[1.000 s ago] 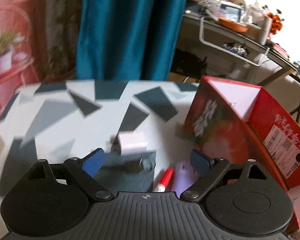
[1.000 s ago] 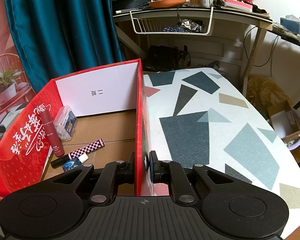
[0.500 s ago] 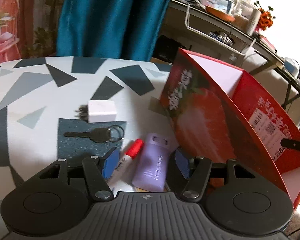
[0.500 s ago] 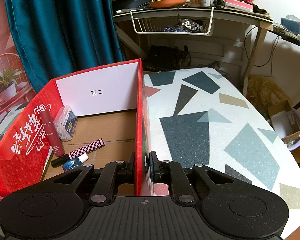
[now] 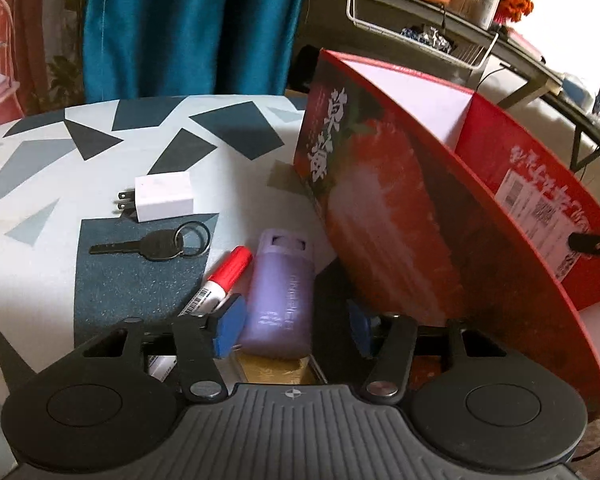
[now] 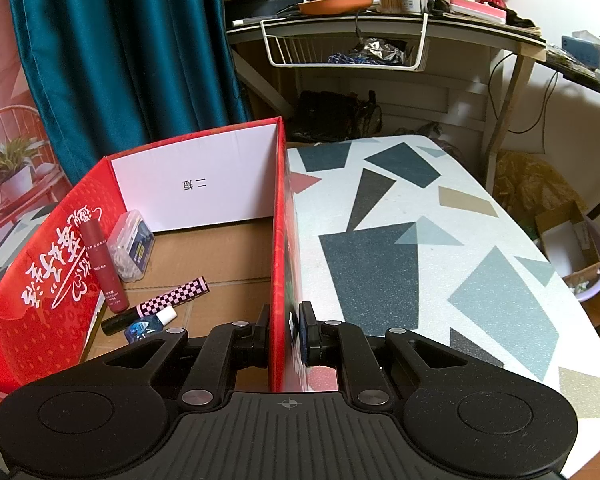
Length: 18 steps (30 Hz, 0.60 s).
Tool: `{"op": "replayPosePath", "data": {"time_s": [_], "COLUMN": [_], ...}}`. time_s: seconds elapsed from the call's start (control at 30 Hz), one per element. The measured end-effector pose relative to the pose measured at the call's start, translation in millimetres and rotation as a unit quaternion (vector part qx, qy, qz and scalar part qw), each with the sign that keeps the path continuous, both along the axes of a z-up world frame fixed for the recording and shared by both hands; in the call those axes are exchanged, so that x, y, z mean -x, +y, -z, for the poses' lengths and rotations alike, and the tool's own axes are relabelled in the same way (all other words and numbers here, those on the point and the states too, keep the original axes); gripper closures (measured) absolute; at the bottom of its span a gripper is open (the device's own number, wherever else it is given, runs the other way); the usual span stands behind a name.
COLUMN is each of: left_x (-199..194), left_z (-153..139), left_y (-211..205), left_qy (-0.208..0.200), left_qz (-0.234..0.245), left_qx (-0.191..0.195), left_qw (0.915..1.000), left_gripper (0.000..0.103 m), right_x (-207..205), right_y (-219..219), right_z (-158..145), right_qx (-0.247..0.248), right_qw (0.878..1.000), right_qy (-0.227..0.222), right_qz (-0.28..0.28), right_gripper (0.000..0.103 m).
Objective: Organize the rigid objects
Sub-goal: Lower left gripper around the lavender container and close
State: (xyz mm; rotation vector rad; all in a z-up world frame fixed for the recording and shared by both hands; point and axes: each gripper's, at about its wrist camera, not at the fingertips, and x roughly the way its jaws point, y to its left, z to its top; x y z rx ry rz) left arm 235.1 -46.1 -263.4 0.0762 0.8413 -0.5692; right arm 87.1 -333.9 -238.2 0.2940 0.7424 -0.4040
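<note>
Between left tool (image 5: 294, 330) pads: purple bottle (image 5: 281, 292), right pad clear.

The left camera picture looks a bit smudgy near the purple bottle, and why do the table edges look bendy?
Left wrist view: the purple bottle is slightly motion-smeared, while the key and white charger stay fairly sharp. Both views: the fisheye lens bows the table and red box. Right wrist view: crisp, with bright daylight washing out the top-right corner.

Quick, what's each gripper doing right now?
Left gripper: open, jaws just closing around the purple bottle.
Right gripper: shut on the box wall.
</note>
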Motion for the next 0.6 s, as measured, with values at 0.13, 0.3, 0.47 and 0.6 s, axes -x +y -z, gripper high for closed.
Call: {"op": "replayPosePath", "data": {"time_s": [0.13, 0.3, 0.47, 0.6], "left_x": [-2.1, -2.8, -2.7, -2.4], "left_z": [5.7, 4.2, 3.5, 1.8], "left_y": [2.9, 16.2, 32.9, 40.8], "left_qy": [0.005, 0.011, 0.016, 0.022], "left_qz": [-0.005, -0.013, -0.018, -0.021], "left_qx": [-0.014, -0.013, -0.012, -0.014], "left_qw": [0.9999, 0.9998, 0.9996, 0.9994], "left_gripper": [0.061, 0.062, 0.062, 0.06], "right_x": [0.0, 0.0, 0.2, 0.3], "right_y": [0.1, 0.1, 0.1, 0.0], "right_z": [-0.1, 0.1, 0.0, 0.0], "right_qx": [0.0, 0.0, 0.0, 0.0], "right_qw": [1.0, 1.0, 1.0, 1.0], "right_qy": [0.0, 0.0, 0.0, 0.0], "right_qz": [0.0, 0.0, 0.0, 0.0], "right_gripper": [0.092, 0.092, 0.092, 0.092]}}
